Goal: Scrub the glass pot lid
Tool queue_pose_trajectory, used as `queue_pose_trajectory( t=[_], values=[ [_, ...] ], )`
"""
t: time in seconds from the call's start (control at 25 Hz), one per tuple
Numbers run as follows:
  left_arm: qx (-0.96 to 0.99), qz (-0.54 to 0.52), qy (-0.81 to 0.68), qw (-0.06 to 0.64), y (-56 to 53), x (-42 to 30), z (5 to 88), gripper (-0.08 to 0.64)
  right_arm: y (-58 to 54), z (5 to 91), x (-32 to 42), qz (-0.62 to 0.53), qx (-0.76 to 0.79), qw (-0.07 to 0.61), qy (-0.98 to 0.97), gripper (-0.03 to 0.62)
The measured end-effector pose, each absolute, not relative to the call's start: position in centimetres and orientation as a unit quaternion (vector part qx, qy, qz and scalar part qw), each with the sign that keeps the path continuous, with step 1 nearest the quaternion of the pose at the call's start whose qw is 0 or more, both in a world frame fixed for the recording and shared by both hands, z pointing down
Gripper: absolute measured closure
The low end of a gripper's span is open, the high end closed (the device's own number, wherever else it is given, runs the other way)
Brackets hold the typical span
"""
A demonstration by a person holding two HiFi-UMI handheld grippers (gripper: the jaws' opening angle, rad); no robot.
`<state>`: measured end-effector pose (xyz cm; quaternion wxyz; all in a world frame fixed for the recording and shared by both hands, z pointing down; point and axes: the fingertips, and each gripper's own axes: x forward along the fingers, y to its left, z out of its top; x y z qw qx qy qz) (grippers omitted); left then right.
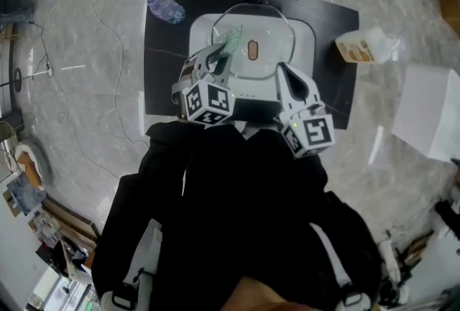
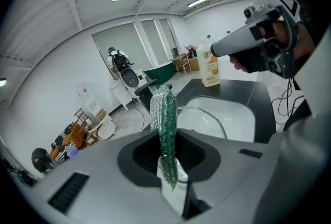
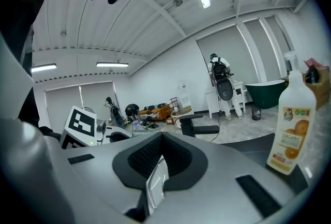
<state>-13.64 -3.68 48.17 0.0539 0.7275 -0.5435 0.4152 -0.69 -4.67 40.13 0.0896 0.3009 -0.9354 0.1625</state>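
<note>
Glass pot lid flat in sink, handle up; left gripper clamps scrubber, right gripper closed.

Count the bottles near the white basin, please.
2. A clear plastic bottle lies at the far left corner of the dark mat. A white bottle with an orange label stands at the mat's right edge. Others may be hidden under the person.

Black table bearing white basin, water bottle, orange detergent bottle
</note>
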Motion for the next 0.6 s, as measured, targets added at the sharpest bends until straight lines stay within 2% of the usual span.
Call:
queue_pose_trajectory(
  t=[0.6],
  values=[
    [0.690, 0.558, -0.460, -0.034, -9.1, -15.8, 54.0, 0.505, -5.7, 43.0, -0.8, 0.174, 0.303, 0.109, -0.931, 0.592]
  ],
)
